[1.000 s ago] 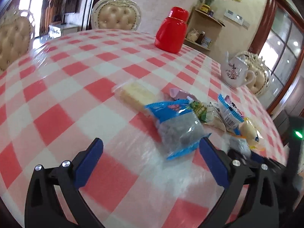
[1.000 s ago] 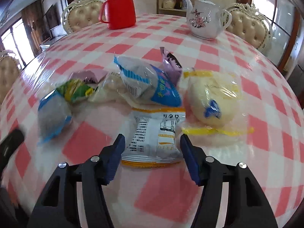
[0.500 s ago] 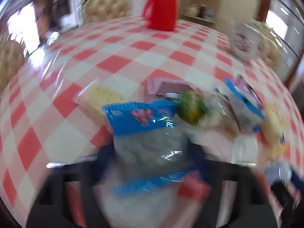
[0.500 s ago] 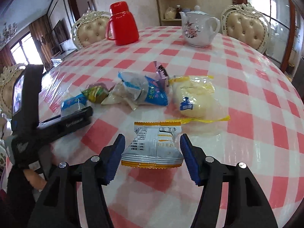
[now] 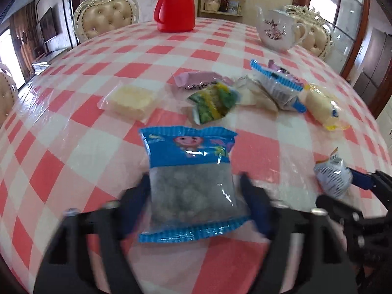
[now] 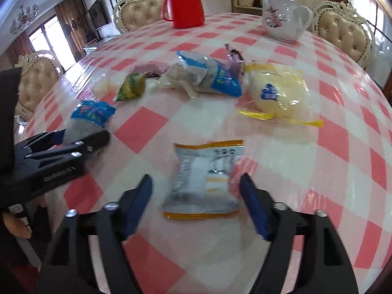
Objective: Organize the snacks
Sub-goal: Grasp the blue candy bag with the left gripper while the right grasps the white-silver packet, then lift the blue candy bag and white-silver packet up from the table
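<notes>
My left gripper (image 5: 196, 191) is shut on a blue and clear snack packet (image 5: 188, 171) with grey pieces inside, held at its sides just over the table; it also shows in the right wrist view (image 6: 85, 122). My right gripper (image 6: 196, 188) is shut on a white and orange snack packet (image 6: 205, 181), pinching its narrow middle; it also shows in the left wrist view (image 5: 330, 174). Several more snacks lie beyond: a green and yellow packet (image 5: 213, 103), a pale cake (image 5: 129, 98), a pink packet (image 5: 196, 78), a yellow-edged bun (image 6: 279, 95).
The round table has a red and white checked cloth (image 5: 73, 147). A red jug (image 5: 175, 5) and a white teapot (image 5: 276, 29) stand at the far side. Cushioned chairs (image 6: 142, 9) stand around it.
My left gripper swung over the blue packet and shut on it. My right gripper drew the white and orange packet back from the pile and squeezed it narrower.
</notes>
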### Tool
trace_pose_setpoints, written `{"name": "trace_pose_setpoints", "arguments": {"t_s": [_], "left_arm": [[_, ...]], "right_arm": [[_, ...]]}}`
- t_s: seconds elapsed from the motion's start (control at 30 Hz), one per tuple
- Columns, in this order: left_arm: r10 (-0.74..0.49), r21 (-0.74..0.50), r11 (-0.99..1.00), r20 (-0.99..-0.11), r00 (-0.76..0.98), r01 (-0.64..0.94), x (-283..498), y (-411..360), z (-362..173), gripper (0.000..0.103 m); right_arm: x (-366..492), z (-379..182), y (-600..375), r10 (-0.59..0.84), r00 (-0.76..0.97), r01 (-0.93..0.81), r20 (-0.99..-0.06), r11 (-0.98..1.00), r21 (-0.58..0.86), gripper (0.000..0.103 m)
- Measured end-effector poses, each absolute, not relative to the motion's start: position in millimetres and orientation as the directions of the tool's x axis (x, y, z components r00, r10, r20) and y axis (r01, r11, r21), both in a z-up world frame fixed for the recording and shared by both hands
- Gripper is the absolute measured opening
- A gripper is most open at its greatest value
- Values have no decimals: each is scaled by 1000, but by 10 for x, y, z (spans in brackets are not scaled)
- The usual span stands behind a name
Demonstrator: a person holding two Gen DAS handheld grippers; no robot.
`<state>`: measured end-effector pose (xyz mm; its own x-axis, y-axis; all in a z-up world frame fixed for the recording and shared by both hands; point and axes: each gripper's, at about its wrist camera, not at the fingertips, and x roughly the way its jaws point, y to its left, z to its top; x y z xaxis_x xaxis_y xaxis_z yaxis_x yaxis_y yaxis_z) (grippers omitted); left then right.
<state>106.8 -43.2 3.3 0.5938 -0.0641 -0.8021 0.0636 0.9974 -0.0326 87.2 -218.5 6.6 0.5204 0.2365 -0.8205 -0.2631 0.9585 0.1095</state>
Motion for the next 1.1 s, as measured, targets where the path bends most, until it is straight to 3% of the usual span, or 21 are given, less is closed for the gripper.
{"name": "trace_pose_setpoints", "arguments": {"t_s": [0.1, 0.27, 0.3, 0.33, 0.37, 0.4, 0.43, 0.57, 1.1], "left_arm": [[-48, -53, 999, -805, 592, 9, 1124, -336, 34, 92], [-41, -52, 999, -804, 593, -2, 1226, -298, 34, 92], [-49, -45, 999, -805, 592, 22, 1221, -332, 33, 92], [-65, -45, 998, -802, 593, 48, 1216, -361, 34, 82], [-73, -38, 997, -793, 604, 70, 1192, -392, 47, 67], [-60, -15, 997, -788, 613, 79, 1155, -412, 66, 53], [-74, -22, 996, -787, 612, 91, 1128, -415, 71, 52], [-140, -91, 990, -776, 615, 110, 1059, -427, 123, 51], [-122, -116, 992, -730, 673, 54, 926, -256, 247, 51]], "right_arm": [[862, 44, -2074, 173, 535, -270, -827, 963, 27, 80], [902, 48, -2169, 167, 545, -226, -822, 973, 47, 79], [895, 52, -2178, 161, 552, -224, -818, 974, 40, 74], [882, 62, -2173, 156, 564, -230, -811, 973, 26, 57], [867, 81, -2171, 163, 569, -243, -806, 970, 25, 48], [859, 94, -2183, 170, 573, -245, -802, 969, 31, 43], [845, 129, -2205, 189, 585, -248, -789, 968, 48, 40], [809, 303, -2358, 305, 623, -257, -721, 949, 179, 40], [909, 190, -2455, 245, 632, -163, -735, 970, 182, 40]]}}
